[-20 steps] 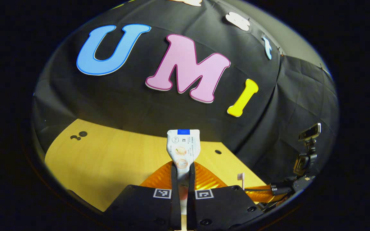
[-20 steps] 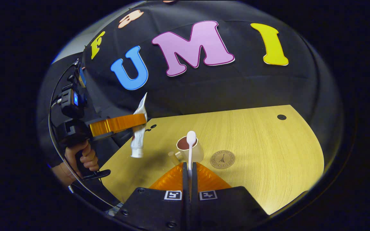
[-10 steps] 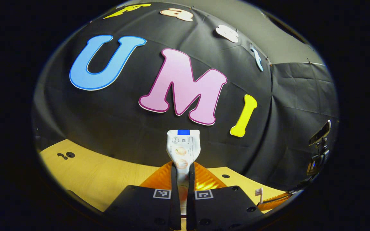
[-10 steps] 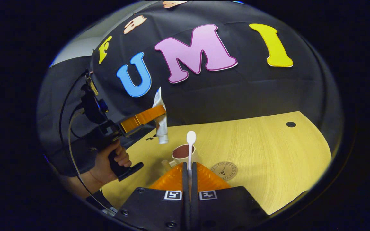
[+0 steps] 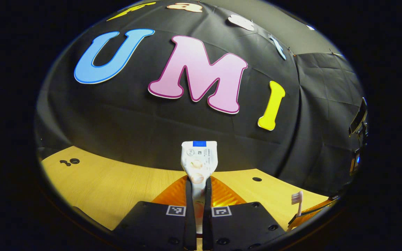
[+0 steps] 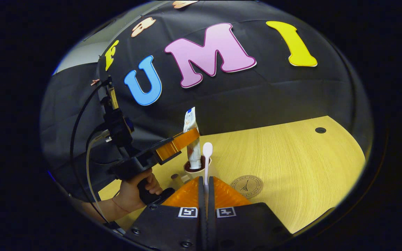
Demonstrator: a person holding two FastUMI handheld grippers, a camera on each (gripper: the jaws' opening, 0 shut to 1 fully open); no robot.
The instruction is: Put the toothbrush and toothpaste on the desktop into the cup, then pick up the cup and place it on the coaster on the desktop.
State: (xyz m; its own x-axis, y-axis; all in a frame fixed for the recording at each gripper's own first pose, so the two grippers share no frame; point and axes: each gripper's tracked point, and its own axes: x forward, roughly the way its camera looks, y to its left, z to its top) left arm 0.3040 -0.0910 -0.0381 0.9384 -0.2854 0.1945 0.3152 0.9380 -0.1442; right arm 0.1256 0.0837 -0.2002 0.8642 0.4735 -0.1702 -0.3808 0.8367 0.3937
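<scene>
My left gripper point(image 5: 199, 190) is shut on the white toothpaste tube point(image 5: 198, 162), which stands upright with its flat crimped end up. In the right gripper view that same left gripper point(image 6: 187, 139) holds the toothpaste tube point(image 6: 192, 139) cap down, its cap just inside the mouth of the cup point(image 6: 196, 168). My right gripper point(image 6: 206, 184) is shut on the white toothbrush point(image 6: 207, 158), head up, close in front of the cup. The round brown coaster point(image 6: 246, 185) lies on the desk right of the cup. The toothbrush head point(image 5: 296, 198) shows low at the right in the left gripper view.
The wooden desktop point(image 6: 291, 164) stretches wide to the right of the coaster, with a cable hole point(image 6: 320, 130) near its far edge. A hand point(image 6: 136, 190) holds the left gripper's handle at the left. A small pale object point(image 6: 176, 178) sits left of the cup.
The left gripper has carried the toothpaste rightward and down, turning it upright, until its cap reached the cup's mouth. The right gripper with the toothbrush stayed nearly still.
</scene>
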